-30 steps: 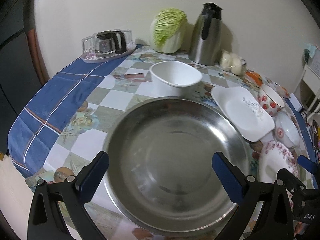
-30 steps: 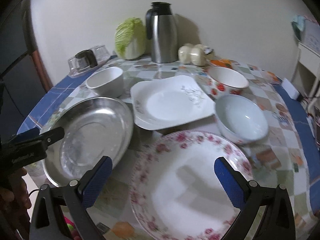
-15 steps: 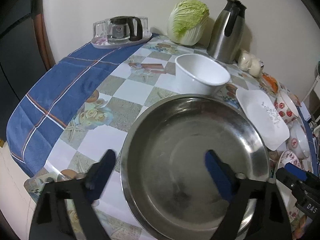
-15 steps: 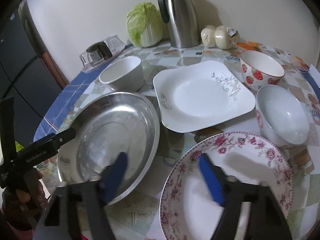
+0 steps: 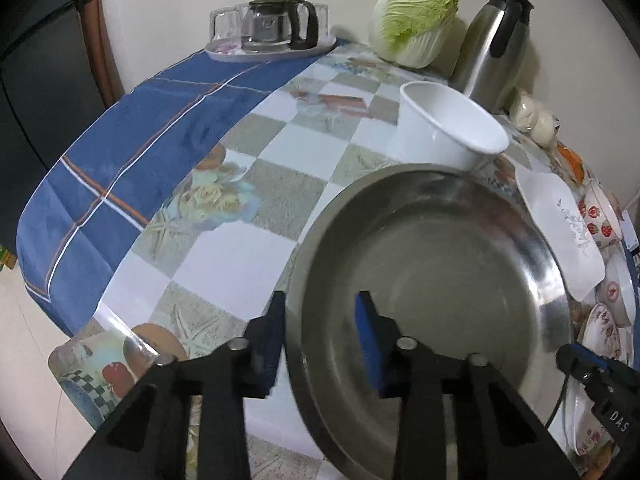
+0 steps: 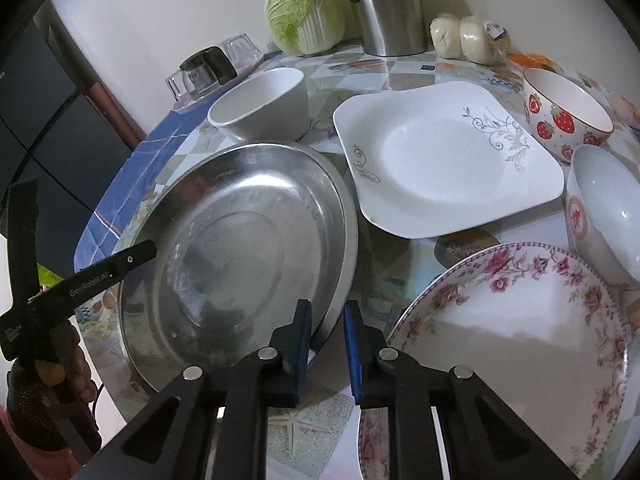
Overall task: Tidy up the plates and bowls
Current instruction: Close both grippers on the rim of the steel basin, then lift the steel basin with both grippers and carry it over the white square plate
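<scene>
Left wrist view: left gripper (image 5: 320, 326) narrowed astride steel basin (image 5: 432, 280) rim, lower centre; right gripper (image 6: 326, 332) likewise opposite.

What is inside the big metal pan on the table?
The metal pan holds no food or dishes; only its bare, shiny bottom shows. The near part of the bottom is covered by the tongs in both views, so I cannot see it.
</scene>
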Available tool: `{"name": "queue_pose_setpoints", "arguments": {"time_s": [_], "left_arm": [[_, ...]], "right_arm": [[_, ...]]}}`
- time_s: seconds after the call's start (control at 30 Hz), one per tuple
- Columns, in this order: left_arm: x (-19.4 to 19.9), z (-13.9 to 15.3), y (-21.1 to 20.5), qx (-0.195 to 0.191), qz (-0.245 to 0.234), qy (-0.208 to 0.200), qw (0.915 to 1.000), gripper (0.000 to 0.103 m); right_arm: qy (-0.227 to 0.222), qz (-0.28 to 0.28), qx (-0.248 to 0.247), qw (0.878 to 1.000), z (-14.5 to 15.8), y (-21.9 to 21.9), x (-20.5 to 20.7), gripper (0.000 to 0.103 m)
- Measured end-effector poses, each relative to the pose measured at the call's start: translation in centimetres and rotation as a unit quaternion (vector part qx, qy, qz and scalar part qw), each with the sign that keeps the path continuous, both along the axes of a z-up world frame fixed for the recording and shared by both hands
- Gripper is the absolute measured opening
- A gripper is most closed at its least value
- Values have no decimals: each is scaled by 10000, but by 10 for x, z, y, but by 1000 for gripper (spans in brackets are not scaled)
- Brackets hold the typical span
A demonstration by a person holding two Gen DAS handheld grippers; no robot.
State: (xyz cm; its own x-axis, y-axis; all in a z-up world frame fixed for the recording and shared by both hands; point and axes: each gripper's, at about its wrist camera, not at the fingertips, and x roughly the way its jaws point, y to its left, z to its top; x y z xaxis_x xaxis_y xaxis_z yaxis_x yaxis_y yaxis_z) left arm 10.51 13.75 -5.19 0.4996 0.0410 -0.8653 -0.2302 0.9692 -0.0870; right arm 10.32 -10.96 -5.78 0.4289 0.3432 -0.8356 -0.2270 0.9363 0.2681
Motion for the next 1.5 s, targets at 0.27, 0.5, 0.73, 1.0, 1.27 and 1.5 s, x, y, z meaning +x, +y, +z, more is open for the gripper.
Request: {"name": "queue_pose_setpoints", "arguments": {"time_s": [0.27, 0.5, 0.73, 1.0, 1.27, 1.5], "left_arm": [[-3, -11, 10, -262, 119, 110, 9995, 19], [-18, 3, 13, -292, 124, -122, 9994, 18], [-28, 32, 5, -141, 1, -377, 9992, 18], [-19, 72, -23, 67, -334, -823, 9960, 18], [8, 83, -67, 201, -806, -889, 9926, 18], [35, 73, -106, 260, -1170, -748, 9900, 18]], "right_arm": [[289, 19, 168, 9994, -13, 4, 14, 17], [154, 104, 161, 9997, -5, 10, 3, 18], [-167, 175, 227, 9994, 17, 5, -9, 19], [-489, 29, 428, 9979, 42, -20, -18, 19], [-547, -346, 514, 9966, 48, -61, -8, 21], [-540, -694, 457, 9951, 46, -96, 7, 22]]}}
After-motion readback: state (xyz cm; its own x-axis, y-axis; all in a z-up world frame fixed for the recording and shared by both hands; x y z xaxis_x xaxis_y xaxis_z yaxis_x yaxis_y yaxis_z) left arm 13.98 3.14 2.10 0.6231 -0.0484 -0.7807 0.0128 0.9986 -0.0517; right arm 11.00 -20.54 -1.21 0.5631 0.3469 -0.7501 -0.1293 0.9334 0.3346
